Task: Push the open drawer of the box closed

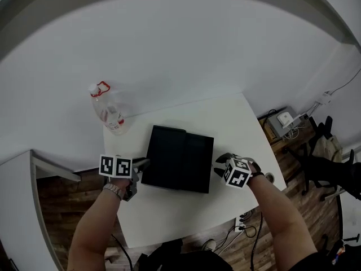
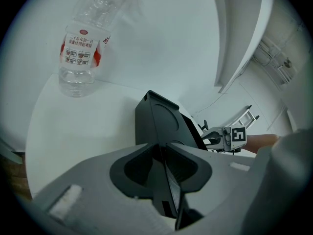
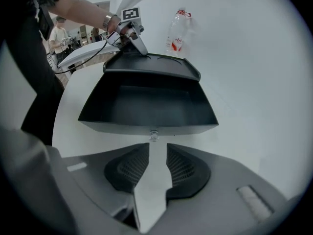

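A black box (image 1: 169, 154) lies on the white table (image 1: 237, 117), its drawer (image 3: 146, 102) pulled out toward my right gripper. The drawer is empty and has a small clear knob (image 3: 153, 134) on its front. My right gripper (image 3: 157, 148) stands open just in front of that knob, with nothing between its fingers; the head view shows it at the box's right side (image 1: 219, 167). My left gripper (image 2: 164, 148) is shut on a thin edge of the box (image 2: 161, 116) at the opposite side (image 1: 141, 164).
A clear plastic bottle (image 1: 108, 110) with a red cap ring stands at the table's far left corner, behind the box. Wooden floor with cables and a power unit (image 1: 282, 120) lies off the table's right edge. A dark chair (image 1: 324, 145) stands further right.
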Demonstrator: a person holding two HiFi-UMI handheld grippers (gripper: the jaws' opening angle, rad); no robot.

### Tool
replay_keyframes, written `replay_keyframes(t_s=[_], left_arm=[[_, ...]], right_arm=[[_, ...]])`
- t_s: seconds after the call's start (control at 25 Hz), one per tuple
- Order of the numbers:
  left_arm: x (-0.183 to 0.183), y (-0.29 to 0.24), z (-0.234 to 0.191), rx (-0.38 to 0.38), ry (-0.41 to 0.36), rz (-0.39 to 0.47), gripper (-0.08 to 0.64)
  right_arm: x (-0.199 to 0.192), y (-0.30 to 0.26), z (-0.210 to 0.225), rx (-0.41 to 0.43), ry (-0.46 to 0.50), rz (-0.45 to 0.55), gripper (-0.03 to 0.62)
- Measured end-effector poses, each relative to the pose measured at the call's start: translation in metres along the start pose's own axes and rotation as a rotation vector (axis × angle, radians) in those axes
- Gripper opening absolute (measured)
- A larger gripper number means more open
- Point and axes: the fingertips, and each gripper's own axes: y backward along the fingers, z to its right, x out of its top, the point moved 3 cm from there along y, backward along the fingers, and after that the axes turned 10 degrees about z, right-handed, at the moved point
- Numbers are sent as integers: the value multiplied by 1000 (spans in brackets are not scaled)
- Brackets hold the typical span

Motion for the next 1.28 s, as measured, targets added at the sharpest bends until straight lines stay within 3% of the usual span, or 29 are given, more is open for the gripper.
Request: replay_keyframes(t_s=[0.24, 0.32, 0.76, 1.28], left_arm=[[-1, 0, -2, -14, 15, 12, 94], [-1, 0, -1, -17, 16, 11, 94], [-1, 0, 0, -15, 8, 8, 94], [-1, 1, 0, -12, 11, 12, 94]], right_arm=[[2, -17, -9, 72, 92, -29, 117], [3, -21, -9, 70, 108, -30, 88], [7, -20, -6, 76, 96, -3, 69], [67, -44, -8, 87, 124, 97, 69]])
